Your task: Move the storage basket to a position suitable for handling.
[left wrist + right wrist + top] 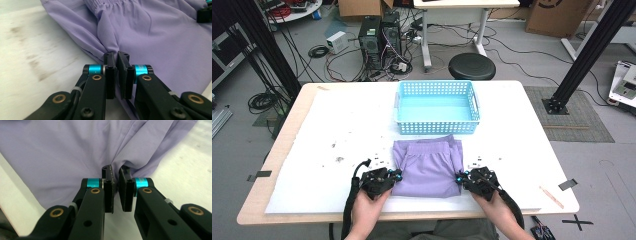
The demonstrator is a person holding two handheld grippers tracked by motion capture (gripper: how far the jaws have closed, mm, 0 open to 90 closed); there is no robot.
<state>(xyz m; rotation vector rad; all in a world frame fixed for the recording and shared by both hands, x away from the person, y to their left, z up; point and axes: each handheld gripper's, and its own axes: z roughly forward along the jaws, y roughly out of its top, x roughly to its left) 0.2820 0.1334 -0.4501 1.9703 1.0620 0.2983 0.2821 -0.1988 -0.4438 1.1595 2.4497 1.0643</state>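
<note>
Smooth matt lilac cloth shorts (427, 167); perforated glossy plastic basket (437, 107).

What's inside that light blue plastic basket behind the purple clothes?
Nothing visible: the light blue perforated plastic basket shows a bare blue floor. Its near wall hides a strip of the bottom along that side. The folded lilac fabric garment lies in front of it on the white table.

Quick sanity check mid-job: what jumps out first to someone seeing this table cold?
The folded lilac garment at the near middle of the white table, pinched at its left edge by the left gripper and at its right edge by the right gripper. Just beyond it sits an empty light-blue basket.
</note>
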